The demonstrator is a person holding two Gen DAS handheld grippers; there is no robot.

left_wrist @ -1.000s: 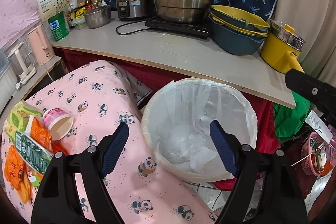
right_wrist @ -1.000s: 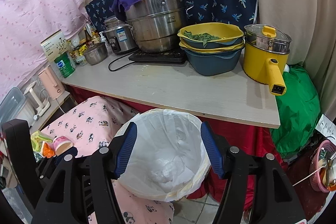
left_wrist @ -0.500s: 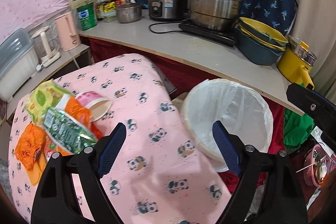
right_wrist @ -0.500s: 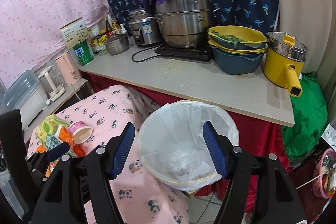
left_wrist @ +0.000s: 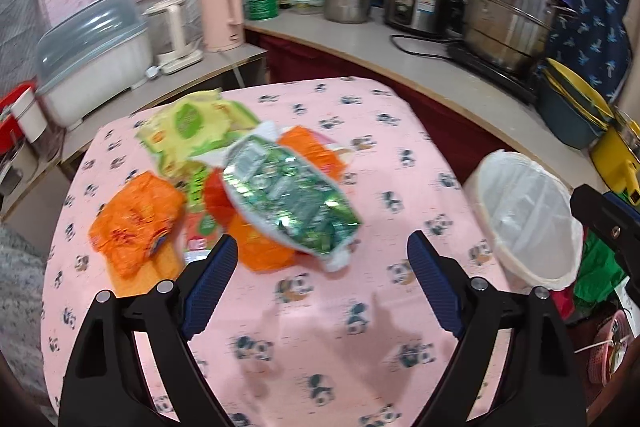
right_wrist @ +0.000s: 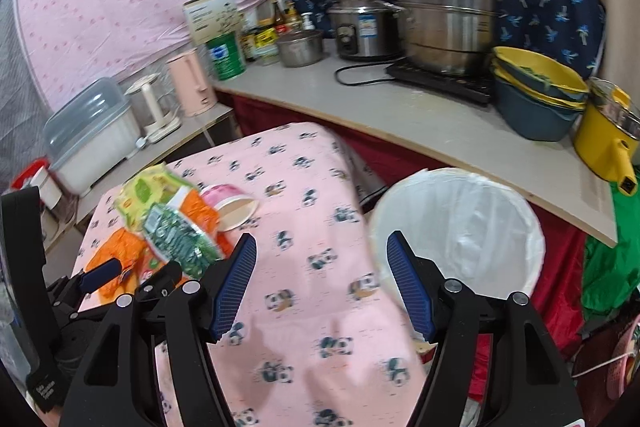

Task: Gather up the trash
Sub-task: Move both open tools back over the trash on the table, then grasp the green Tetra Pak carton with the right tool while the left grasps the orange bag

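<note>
Crumpled wrappers (left_wrist: pixel 256 183) heaped beside lined bin (left_wrist: pixel 528 219)

A heap of wrappers (left_wrist: pixel 240 187) lies on the left part of the cloth-covered table (left_wrist: pixel 320 327), with a tipped cup (right_wrist: pixel 232 205) just behind it. The lined bin (right_wrist: pixel 460 227) stands right of the table, before the counter (right_wrist: pixel 400 123), which carries pots and bowls.
</note>
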